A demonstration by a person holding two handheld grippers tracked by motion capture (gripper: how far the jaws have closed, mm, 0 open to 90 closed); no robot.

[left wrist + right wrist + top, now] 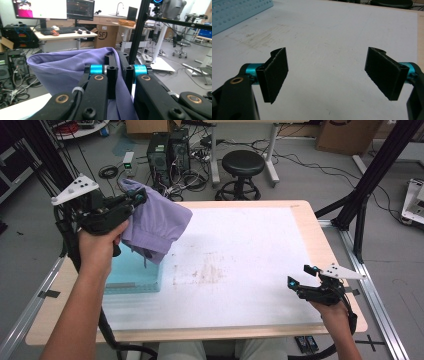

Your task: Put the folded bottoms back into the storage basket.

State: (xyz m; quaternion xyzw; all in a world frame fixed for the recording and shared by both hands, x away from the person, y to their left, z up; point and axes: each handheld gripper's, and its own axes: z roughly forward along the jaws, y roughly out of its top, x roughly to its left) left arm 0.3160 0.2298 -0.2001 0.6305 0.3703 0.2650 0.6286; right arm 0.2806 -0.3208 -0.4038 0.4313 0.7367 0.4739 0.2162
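High view: our left gripper [139, 197] holds the cloth [155, 222] lifted above the basket [132, 275], placing still left | left gripper view: jaws clamped on cloth [67, 70] | right gripper view: our right gripper [327, 77] gapes idle over the table [337, 30].

Purple cloth [156, 222]: soft lilac fabric, plain, crumpled. Pinched at one upper fold [75, 67], lifted clear of the worktop [240, 260], hanging in loose draped folds with a short tail dangling at 6 o'clock. Located toward 10 o'clock of the worktop, above the near edge of a pale blue perforated basket [132, 275], lowest folds close over its rim.
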